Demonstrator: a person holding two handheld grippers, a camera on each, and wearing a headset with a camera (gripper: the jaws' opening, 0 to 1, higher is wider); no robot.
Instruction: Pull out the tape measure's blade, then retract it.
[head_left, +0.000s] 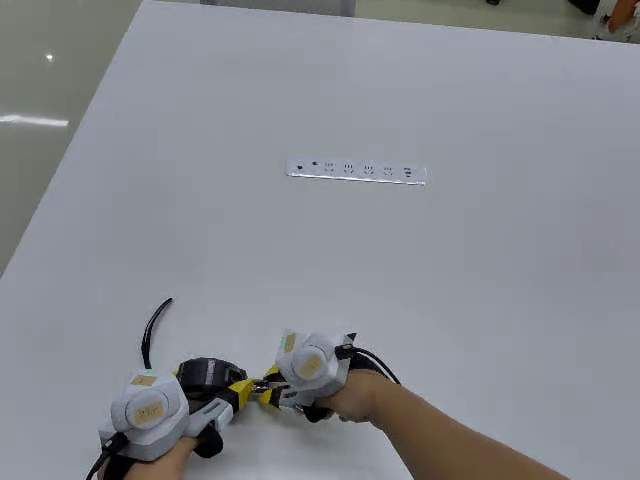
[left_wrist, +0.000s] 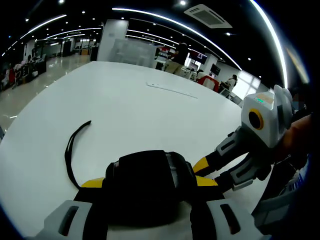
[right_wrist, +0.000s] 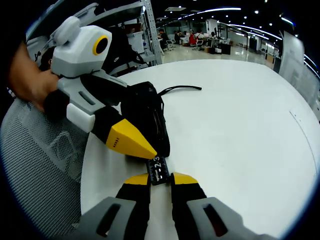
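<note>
A black tape measure (head_left: 208, 373) lies at the near edge of the white table (head_left: 420, 280), its black wrist strap (head_left: 150, 330) trailing away to the far left. My left gripper (head_left: 226, 388) is shut on the case (left_wrist: 150, 175), with a yellow-tipped jaw on either side. My right gripper (head_left: 267, 387) points at it from the right. In the right gripper view, the right gripper (right_wrist: 160, 179) is shut on a short length of black blade (right_wrist: 157, 169) printed with white numbers. The case (right_wrist: 145, 112) sits just beyond it.
A white power strip (head_left: 357, 170) lies flat in the middle of the table, well beyond both grippers. The table's left edge (head_left: 60, 190) drops to a shiny floor. A person's hands and a bare forearm (head_left: 450, 440) hold the grippers.
</note>
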